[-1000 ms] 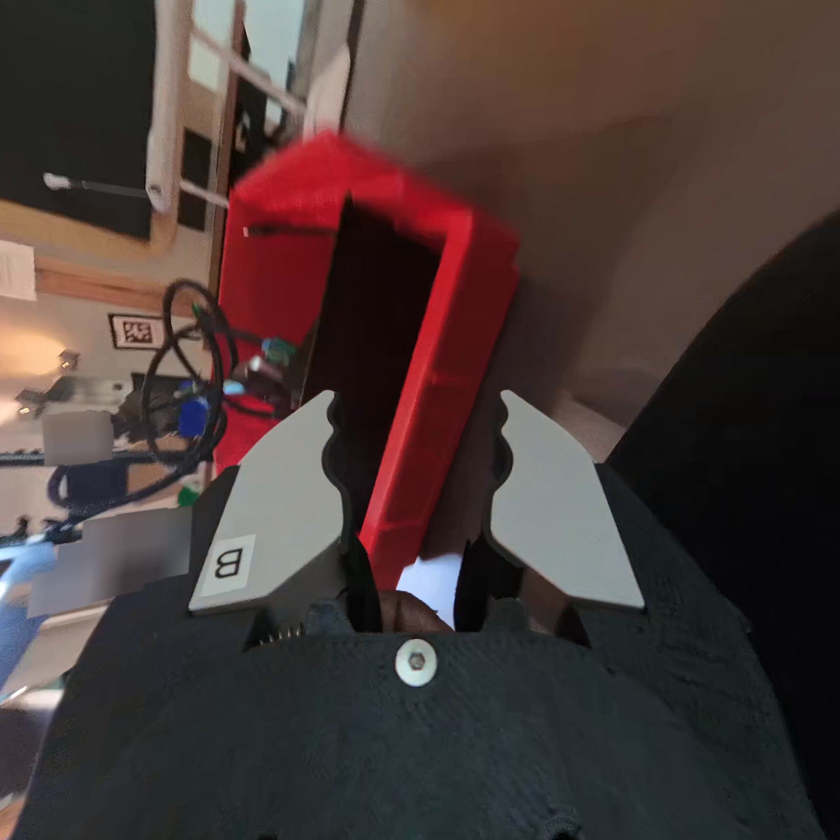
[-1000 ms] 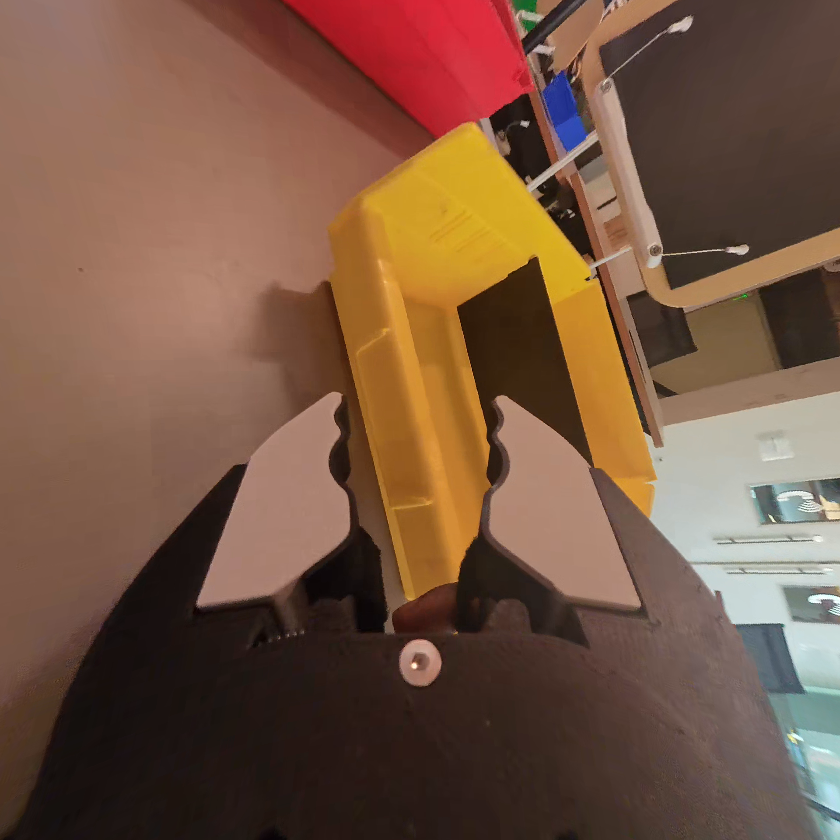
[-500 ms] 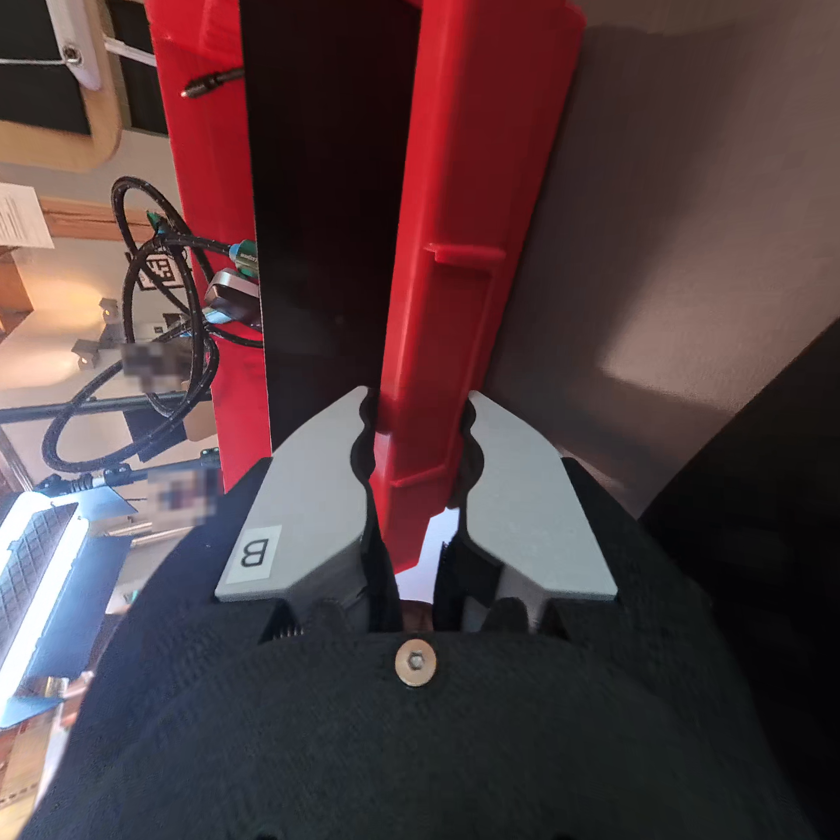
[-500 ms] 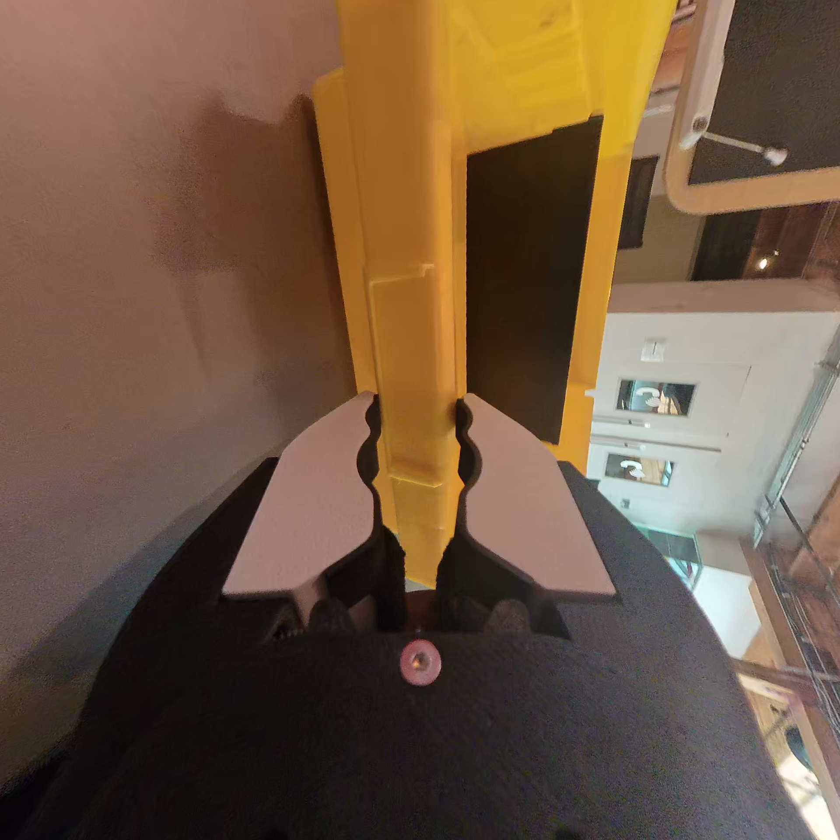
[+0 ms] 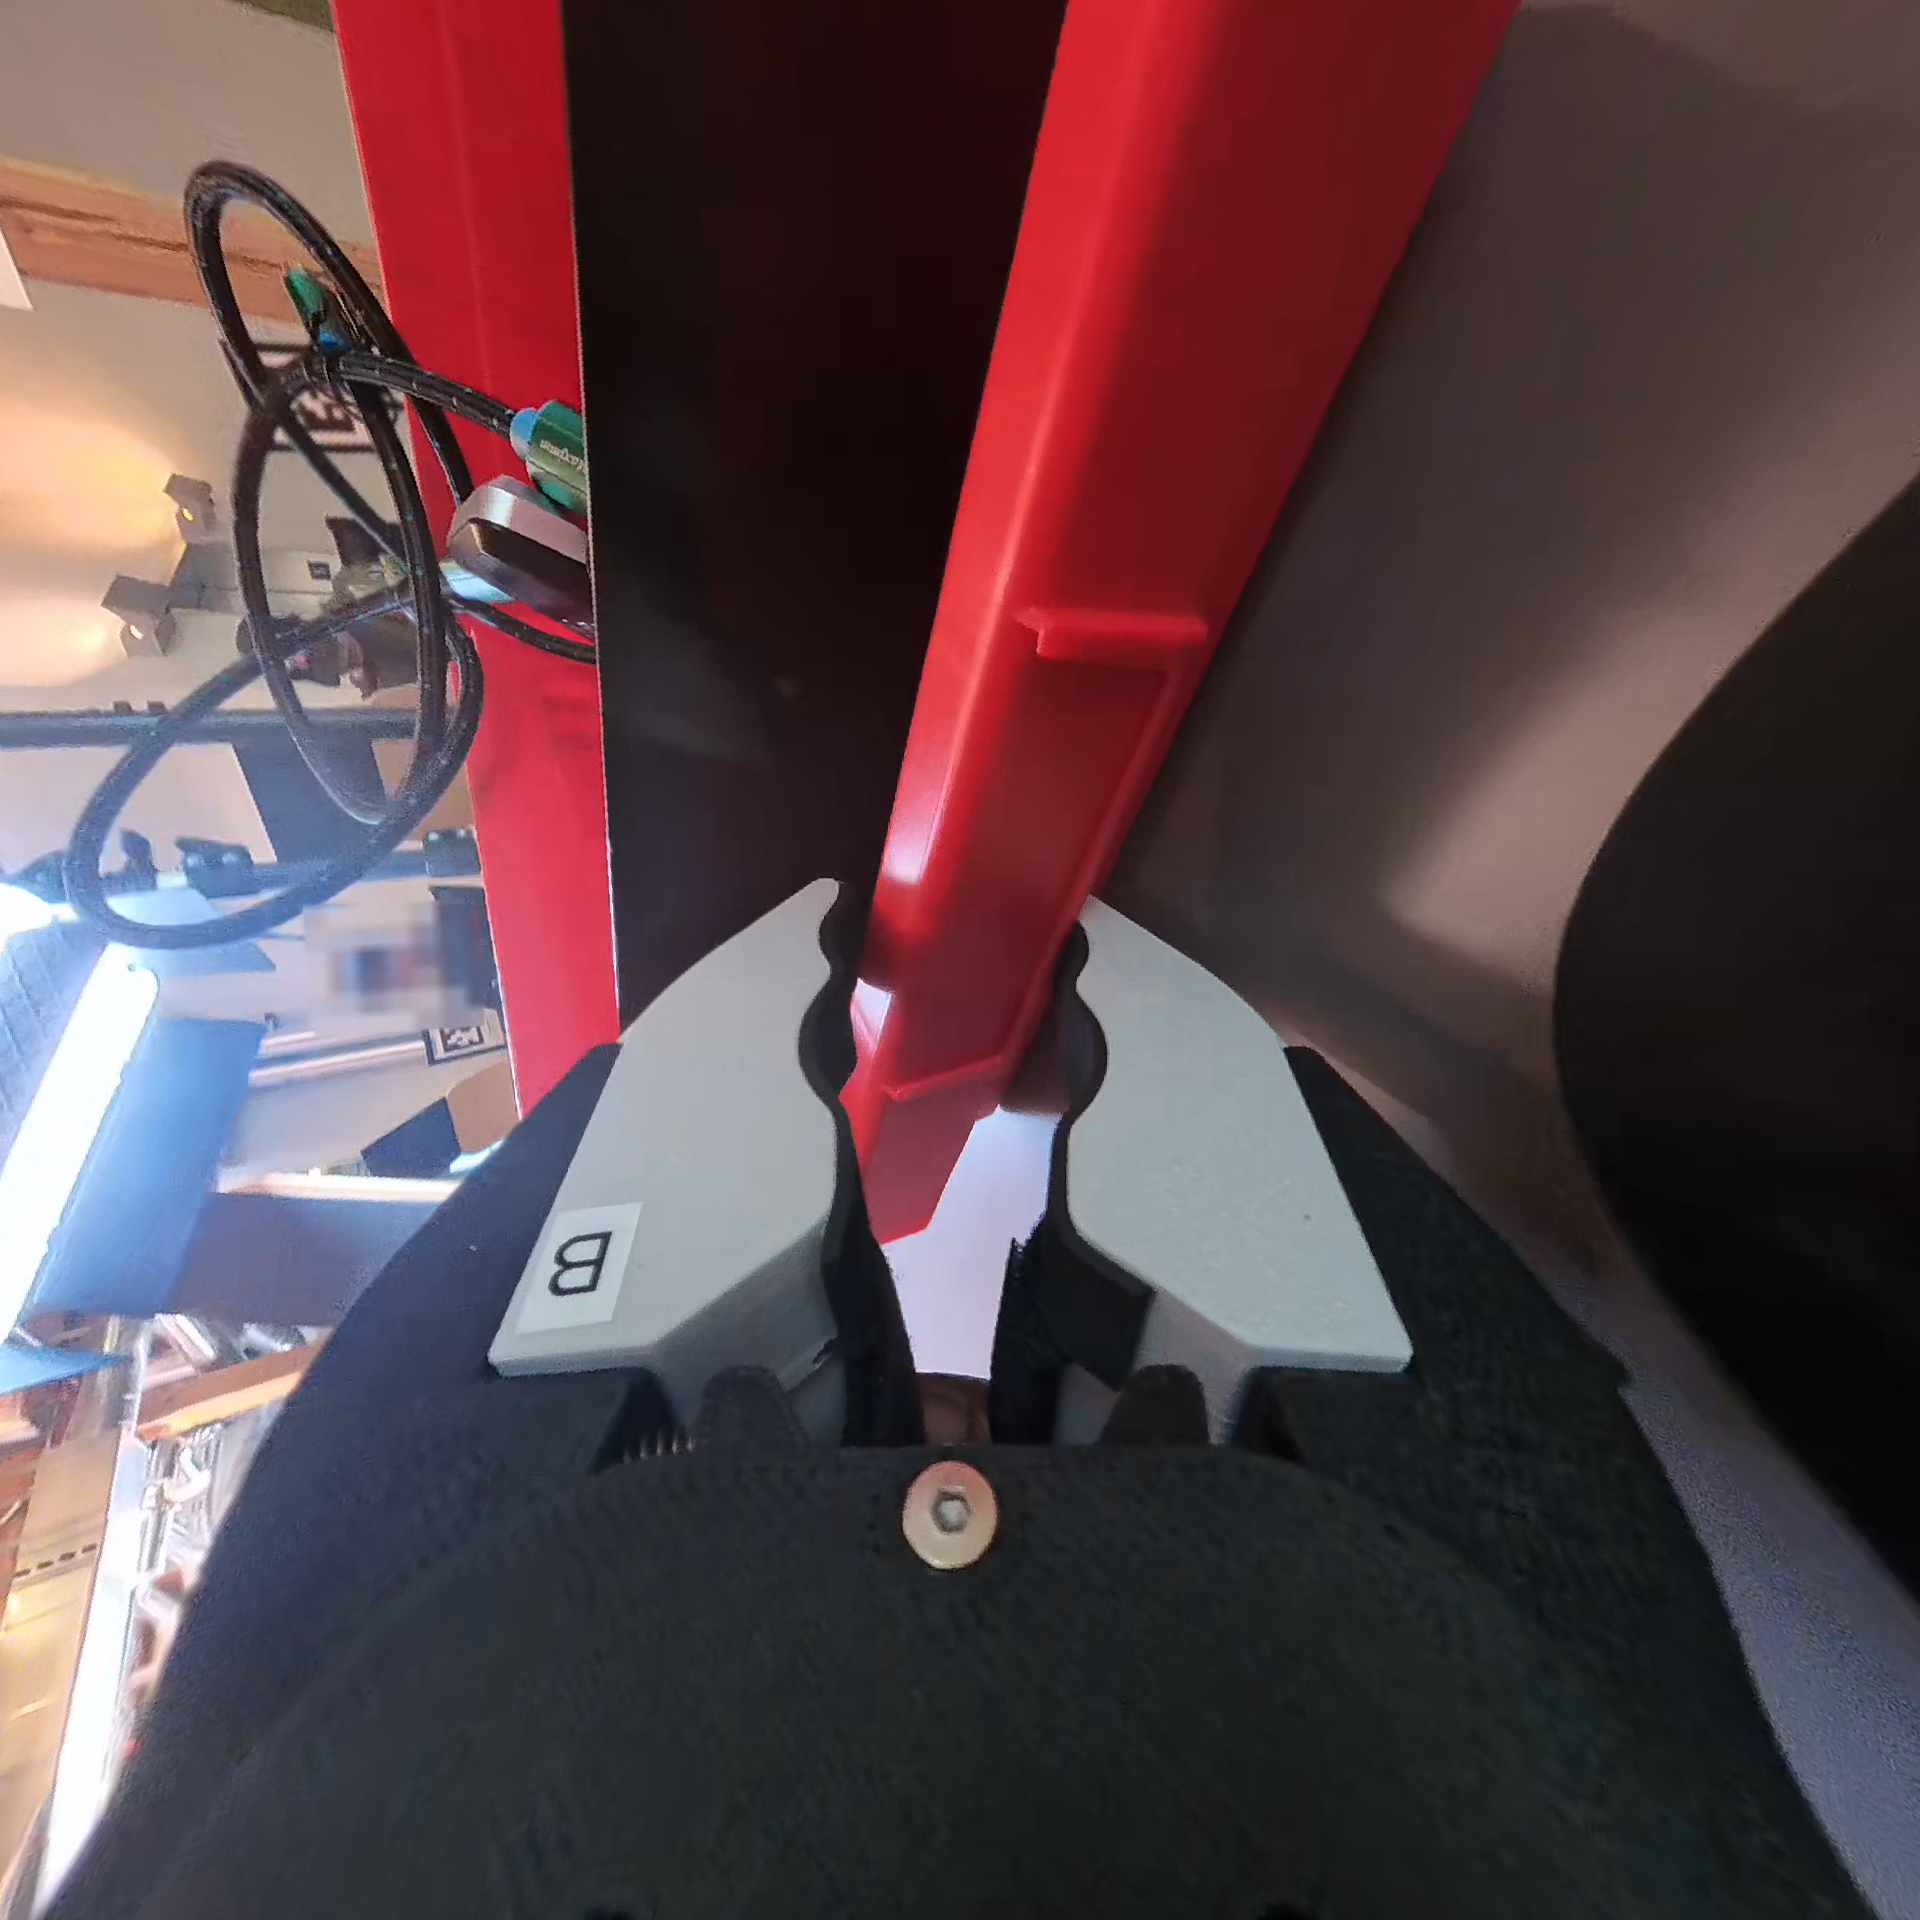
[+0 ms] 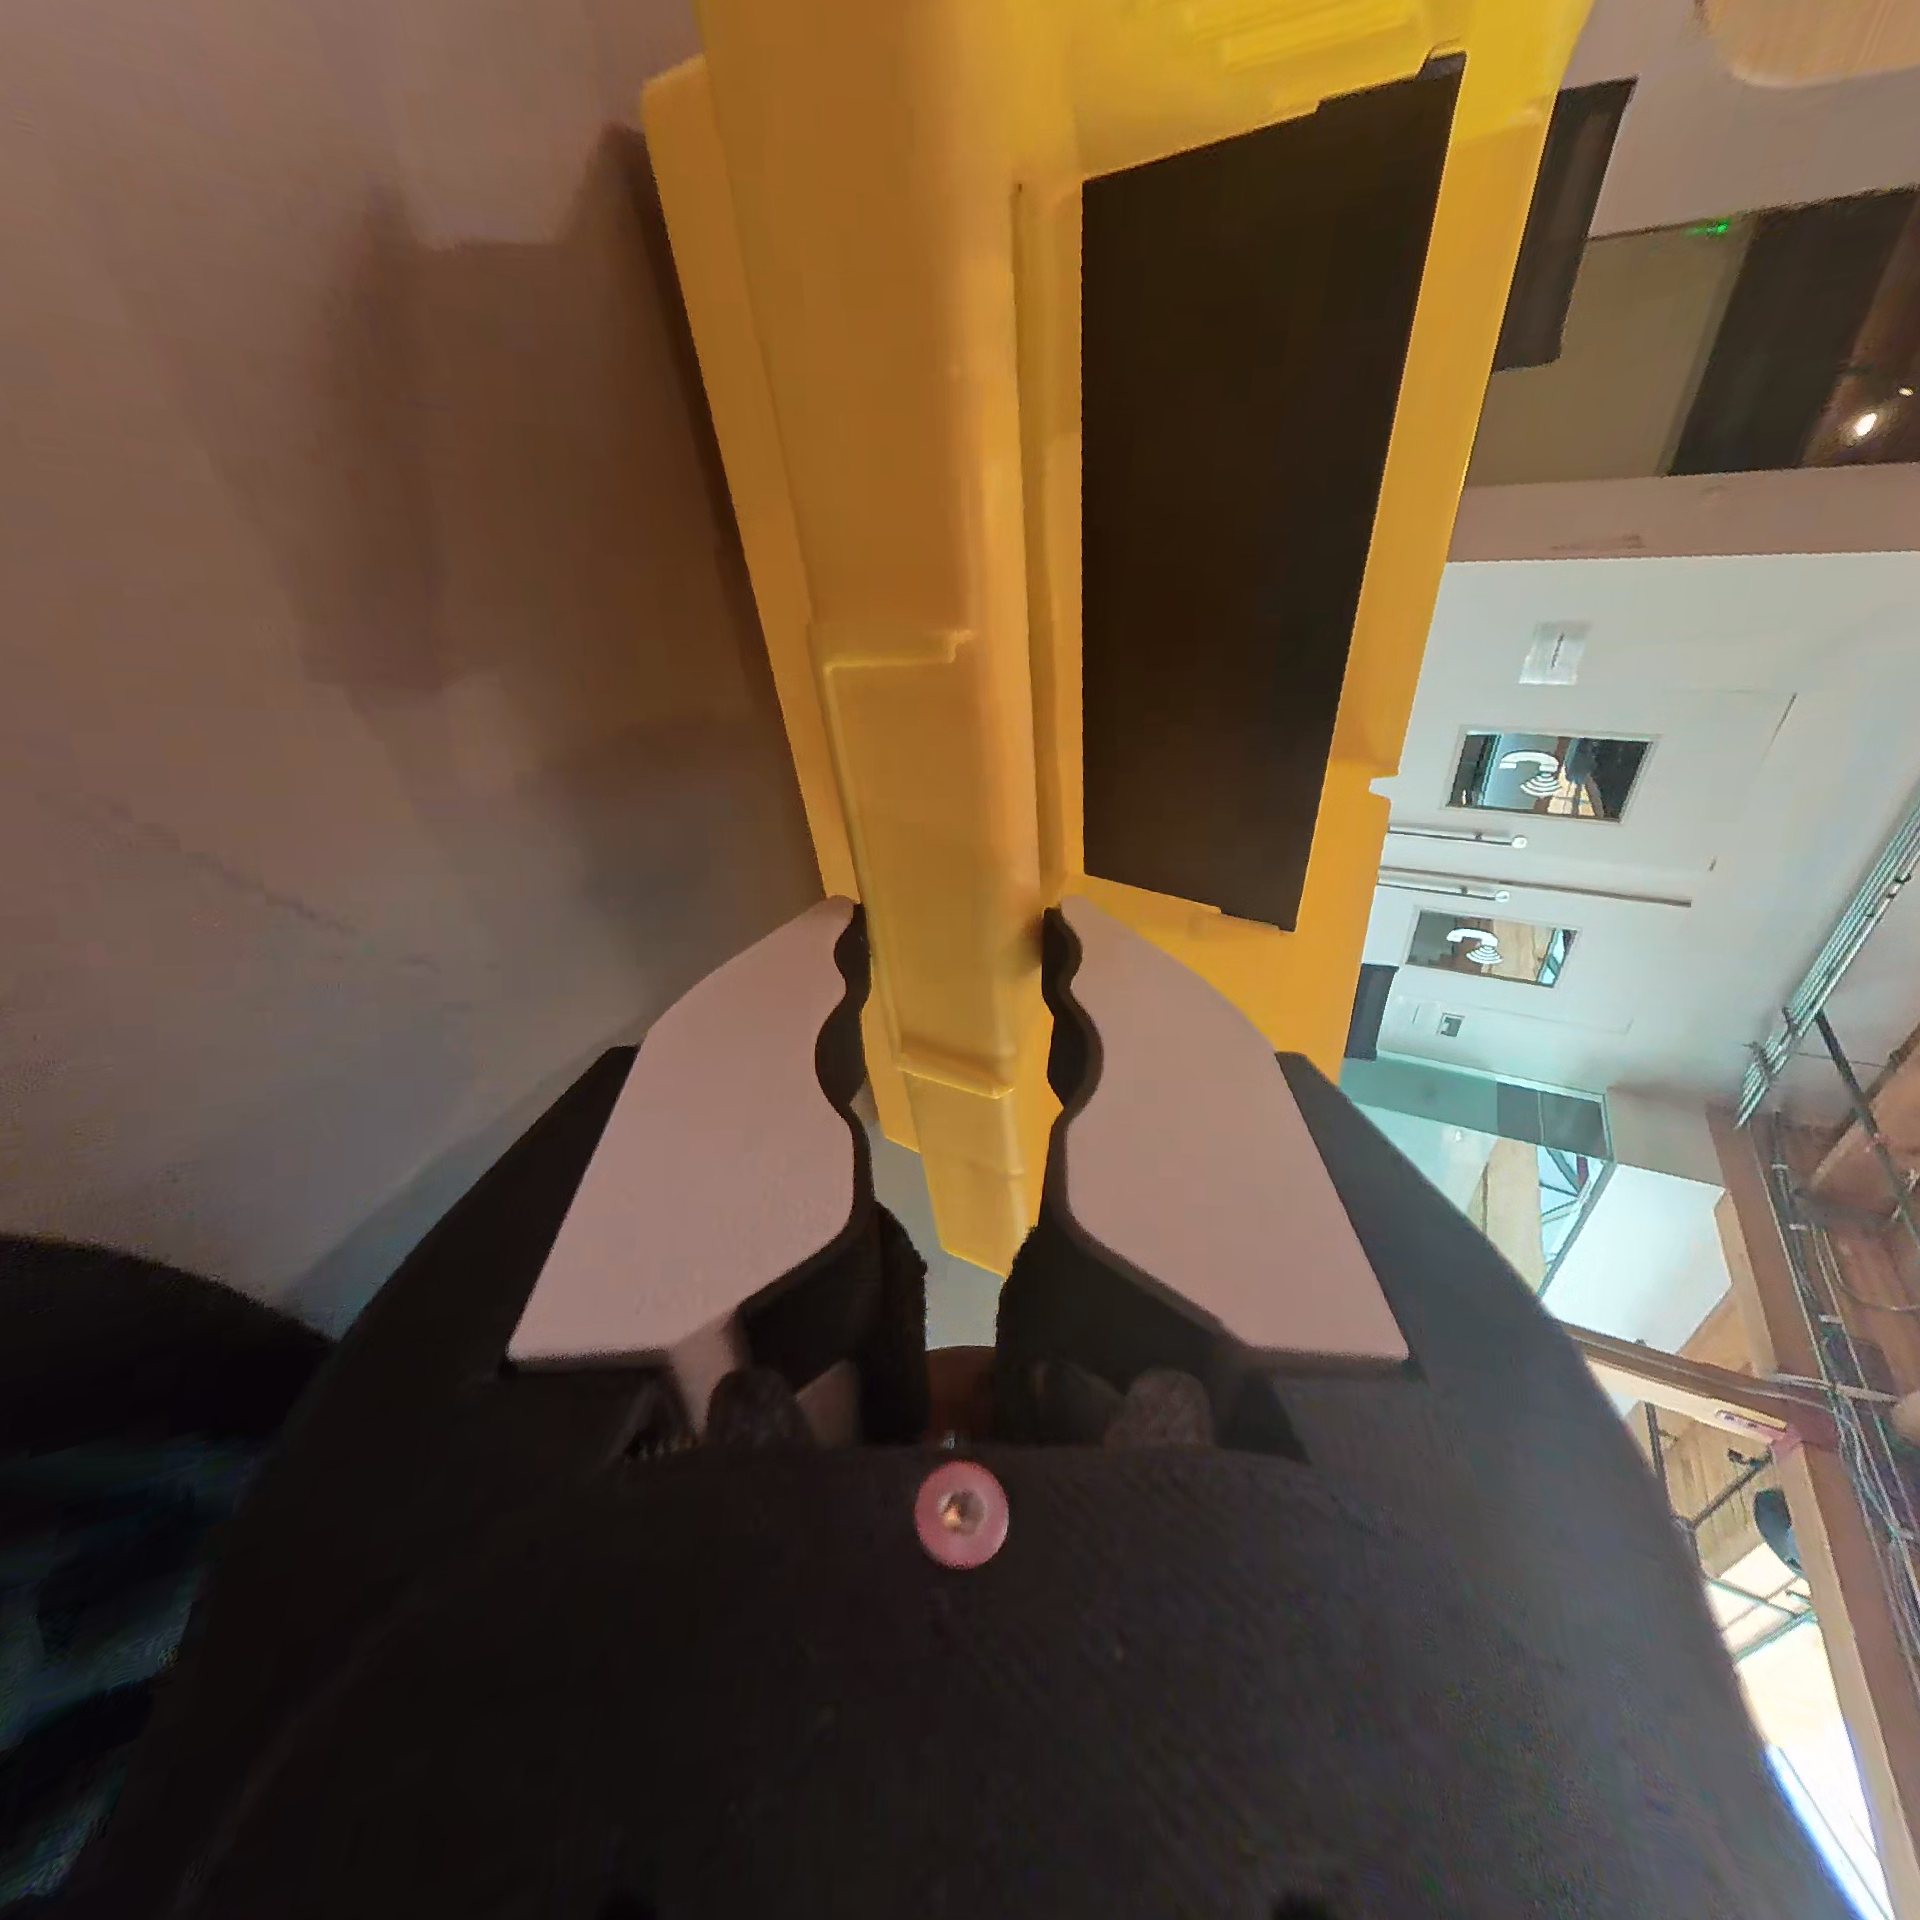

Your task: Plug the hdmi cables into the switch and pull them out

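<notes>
Left gripper [image 5: 961, 920] is clenched on the near wall of a red bin [image 5: 1132, 416], both grey fingers [image 5: 727, 1091] pressed against the rim edge that runs from 6 toward 12 o'clock in the left wrist view. Bin interior is lined with a dark panel [image 5: 790, 416].

HDMI cables [image 5: 312, 644]: black braided loops hanging over the bin's far wall at about 9–10 o'clock from the gripper, with a green-shelled connector [image 5: 551, 462] and a silver-and-black connector [image 5: 514, 540] poking toward the bin's inside edge. Can't pick out the switch in either view.

Right gripper [image 6: 951, 920] is clamped the same way on the rim of a yellow bin [image 6: 883, 468], fingers [image 6: 1153, 1122] on either side of the wall. Dark panel [image 6: 1236, 499] inside that bin at 1 o'clock from the tips.

Both bins rest against a beige-grey table surface [image 6: 312, 520]. Room background at 3 o'clock in the right wrist view.
</notes>
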{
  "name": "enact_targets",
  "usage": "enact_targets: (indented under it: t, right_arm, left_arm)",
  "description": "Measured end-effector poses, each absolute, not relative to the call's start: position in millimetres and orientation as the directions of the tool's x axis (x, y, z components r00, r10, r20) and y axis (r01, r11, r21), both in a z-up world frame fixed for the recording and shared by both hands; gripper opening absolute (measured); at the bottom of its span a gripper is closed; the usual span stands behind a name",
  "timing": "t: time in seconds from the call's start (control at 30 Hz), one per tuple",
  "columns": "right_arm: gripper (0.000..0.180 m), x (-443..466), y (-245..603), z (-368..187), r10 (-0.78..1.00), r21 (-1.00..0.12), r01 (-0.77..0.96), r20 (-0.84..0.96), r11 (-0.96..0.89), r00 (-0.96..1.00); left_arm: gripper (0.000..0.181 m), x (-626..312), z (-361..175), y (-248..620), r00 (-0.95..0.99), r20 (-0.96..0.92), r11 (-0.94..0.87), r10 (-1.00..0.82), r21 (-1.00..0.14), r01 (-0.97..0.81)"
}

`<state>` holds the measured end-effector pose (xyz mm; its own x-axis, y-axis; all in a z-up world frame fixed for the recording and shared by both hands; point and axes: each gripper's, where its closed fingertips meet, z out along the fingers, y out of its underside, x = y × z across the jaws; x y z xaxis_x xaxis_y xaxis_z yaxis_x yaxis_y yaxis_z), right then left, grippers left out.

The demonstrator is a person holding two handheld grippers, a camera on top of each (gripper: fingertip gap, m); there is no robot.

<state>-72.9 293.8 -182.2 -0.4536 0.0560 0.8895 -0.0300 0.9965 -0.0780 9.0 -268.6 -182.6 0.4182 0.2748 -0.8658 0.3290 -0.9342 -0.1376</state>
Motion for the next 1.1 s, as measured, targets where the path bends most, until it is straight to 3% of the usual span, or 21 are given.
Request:
enact_targets:
  t: [0.53, 0.77, 0.83, 0.97, 1.1]
  right_arm:
    - [0.032, -66.9, 376.3, -182.6, 0.104, -0.068, 0.097, 0.892, 0.993, -0.44]
    - [0.033, -60.9, 387.9, -182.8, 0.113, -0.093, 0.067, 0.889, 0.993, -0.444]
    - [0.043, -56.4, 383.4, -182.9, 0.156, -0.159, 0.034, 0.865, 0.987, -0.476]
    - [0.066, -40.4, 363.8, -166.2, 0.347, -0.434, -0.032, 0.759, 0.9, -0.551]
    - [0.076, -27.8, 329.8, -112.7, 0.552, -0.751, -0.173, 0.601, 0.637, -0.578]
  left_arm:
    - [0.035, 57.6, -181.2, -386.1, 0.379, -0.869, -0.867, 0.317, -0.104, 0.488]
    - [0.035, 67.0, -181.4, -406.7, 0.38, -0.868, -0.869, 0.32, -0.11, 0.482]
    - [0.038, 67.0, -181.6, -404.9, 0.371, -0.86, -0.865, 0.349, -0.144, 0.48]
    - [0.058, 71.7, -175.4, -391.2, 0.351, -0.8, -0.836, 0.486, -0.31, 0.452]
    - [0.066, 80.0, -156.2, -371.3, 0.323, -0.664, -0.734, 0.674, -0.555, 0.391]
